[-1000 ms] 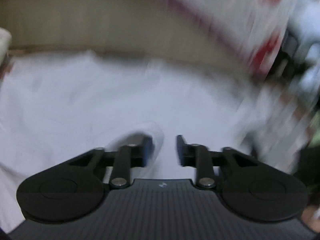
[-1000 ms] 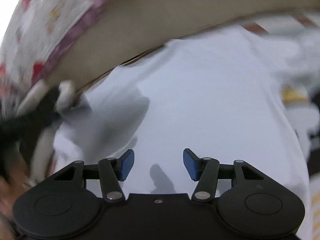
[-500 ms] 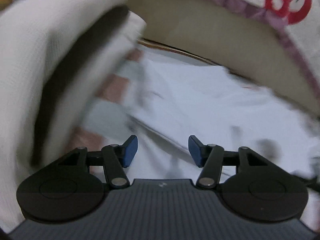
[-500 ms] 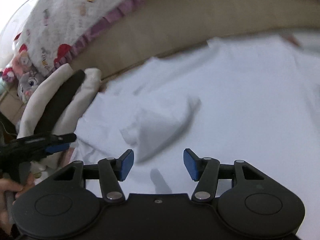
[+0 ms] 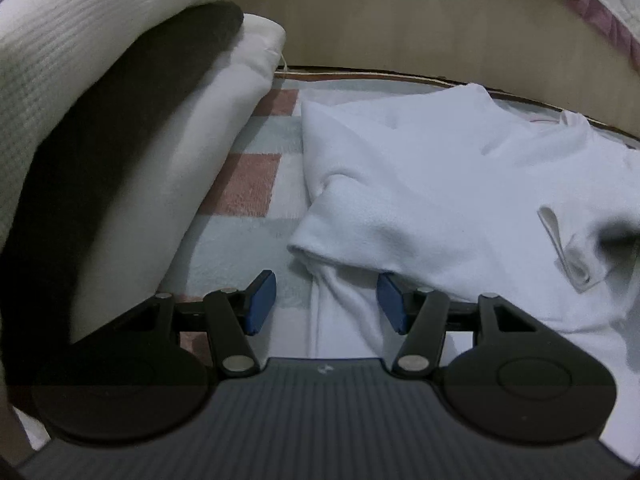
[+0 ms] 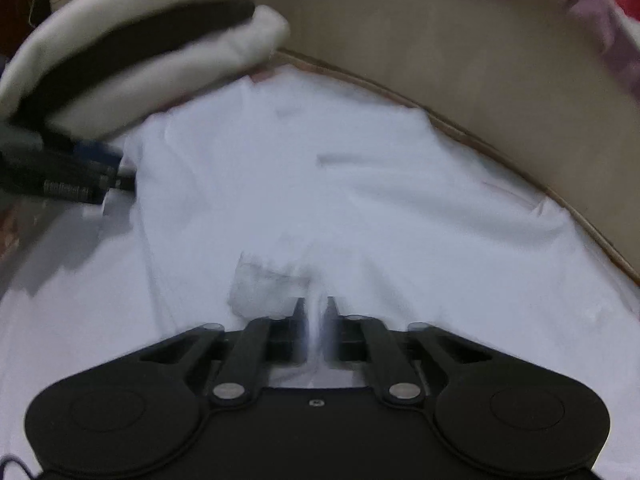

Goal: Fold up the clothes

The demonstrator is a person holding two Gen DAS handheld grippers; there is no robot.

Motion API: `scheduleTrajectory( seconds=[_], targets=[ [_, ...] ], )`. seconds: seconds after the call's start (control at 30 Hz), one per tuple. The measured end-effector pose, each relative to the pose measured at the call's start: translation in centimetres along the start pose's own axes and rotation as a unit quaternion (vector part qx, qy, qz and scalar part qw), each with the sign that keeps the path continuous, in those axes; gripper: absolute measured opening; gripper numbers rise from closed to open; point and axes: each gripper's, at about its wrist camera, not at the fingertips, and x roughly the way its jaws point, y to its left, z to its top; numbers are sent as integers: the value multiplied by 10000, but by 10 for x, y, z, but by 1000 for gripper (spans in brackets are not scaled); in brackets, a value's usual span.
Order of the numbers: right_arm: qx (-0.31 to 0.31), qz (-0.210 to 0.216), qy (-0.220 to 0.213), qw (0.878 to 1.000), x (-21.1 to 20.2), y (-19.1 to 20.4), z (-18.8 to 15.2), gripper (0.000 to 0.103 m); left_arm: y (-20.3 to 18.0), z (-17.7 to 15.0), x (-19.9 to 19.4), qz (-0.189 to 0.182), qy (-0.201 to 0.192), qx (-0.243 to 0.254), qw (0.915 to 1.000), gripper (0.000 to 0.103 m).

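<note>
While the right gripper has just pinched its fingers together on a ridge of the white garment beside the sewn-in label, the fold will go best if that bite takes only the layer meant to travel, lifted low and carried across evenly so the cloth below is not dragged. The garment lies spread on a checked blanket, filling the middle of the right wrist view, its far edge near the tan board at 12 o'clock. The left gripper has fingers apart, just narrowing, with a rolled edge of the garment between them but not pressed; I judge it should close on that edge at 12 o'clock before both hands move together. Counted: 1 white garment, 1 label, 2 grippers, 1 folded cream-and-black stack at 10 o'clock, 1 blanket.
</note>
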Motion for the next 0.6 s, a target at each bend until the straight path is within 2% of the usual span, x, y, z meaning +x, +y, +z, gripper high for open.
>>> scheduleTrajectory(
  seconds=[0.07, 0.1, 0.2, 0.23, 0.3, 0.37, 0.43, 0.5, 0.6],
  targets=[
    [297, -151, -446, 9984, -16, -13, 4, 7, 0, 5, 0, 34, 15, 41, 10000, 31],
    [778, -229, -781, 9936, -37, -23, 2, 7, 0, 6, 1, 44, 46, 22, 10000, 31],
    [1841, -608, -1051, 9754, -80, -41, -31, 12, 0, 6, 3, 35, 52, -12, 10000, 29],
    [2092, -766, -865, 9710, -84, -44, -46, 18, -1, 6, 2, 52, 53, 11, 10000, 29],
    [2621, -826, -284, 9611, -84, -50, -82, 18, -3, 6, 1, 83, 42, 33, 10000, 27],
    [3277, -756, 351, 9411, -75, -62, -114, 30, -4, 6, 0, 123, 25, 19, 9999, 27],
    [3879, -626, 494, 9183, -73, -77, -130, 28, -3, 5, -1, 149, 22, -52, 9999, 30],
    [3998, -620, 344, 9138, -78, -88, -122, 35, 0, 6, -2, 123, 41, -155, 9998, 32],
    [3276, -628, -133, 9426, -85, -84, -96, 45, 6, 7, -3, 76, 36, -366, 9993, 32]
  ],
)
